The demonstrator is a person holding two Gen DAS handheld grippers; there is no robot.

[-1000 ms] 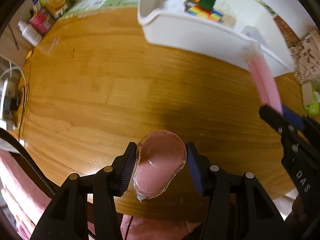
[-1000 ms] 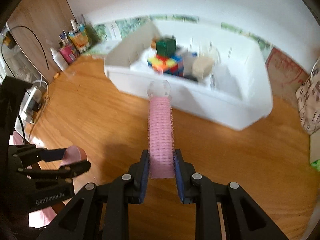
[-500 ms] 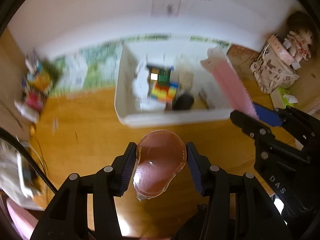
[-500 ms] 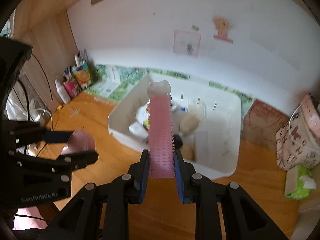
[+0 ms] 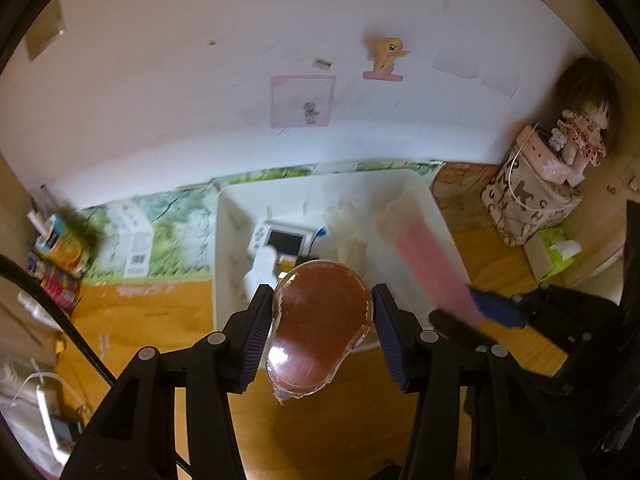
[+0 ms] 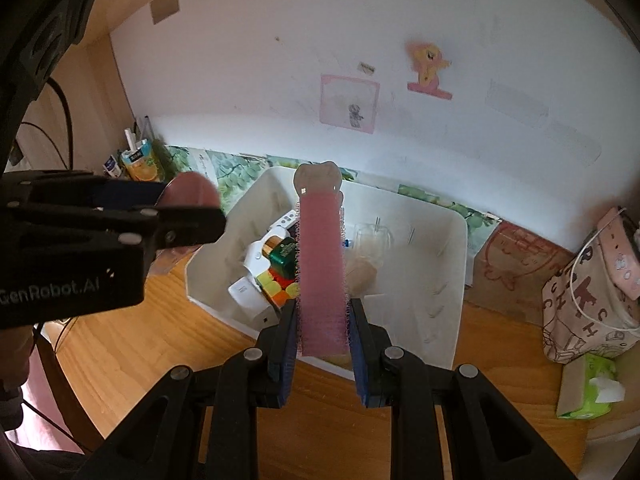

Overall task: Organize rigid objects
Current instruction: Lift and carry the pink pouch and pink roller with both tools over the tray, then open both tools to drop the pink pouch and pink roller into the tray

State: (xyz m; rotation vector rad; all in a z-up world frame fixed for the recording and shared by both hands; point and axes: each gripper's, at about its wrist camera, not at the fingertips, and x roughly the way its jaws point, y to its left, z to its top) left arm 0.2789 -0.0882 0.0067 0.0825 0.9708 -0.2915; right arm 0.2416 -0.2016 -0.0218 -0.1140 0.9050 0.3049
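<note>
My left gripper (image 5: 322, 320) is shut on a pink egg-shaped case in clear plastic (image 5: 320, 328), held in the air at the near rim of a white bin (image 5: 224, 240). My right gripper (image 6: 323, 328) is shut on a long pink bristly roller (image 6: 322, 264) that sticks forward over the same bin (image 6: 452, 280). The roller (image 5: 428, 268) and right gripper also show at the right of the left wrist view. The left gripper (image 6: 176, 216) with the pink case (image 6: 192, 192) shows at the left of the right wrist view. The bin holds a colourful cube (image 6: 276, 288), a green block (image 6: 284, 256) and white objects.
The bin stands on a wooden table (image 6: 140, 344) against a white wall. Bottles and cartons (image 6: 138, 164) stand at the back left. A patterned bag (image 6: 588, 304) and a green tissue box (image 6: 592, 392) sit at the right. A doll (image 5: 580, 124) sits above the bag.
Both grippers have risen and tilted up, so more wall shows. They have moved closer to the bin, each still holding its pink object.
</note>
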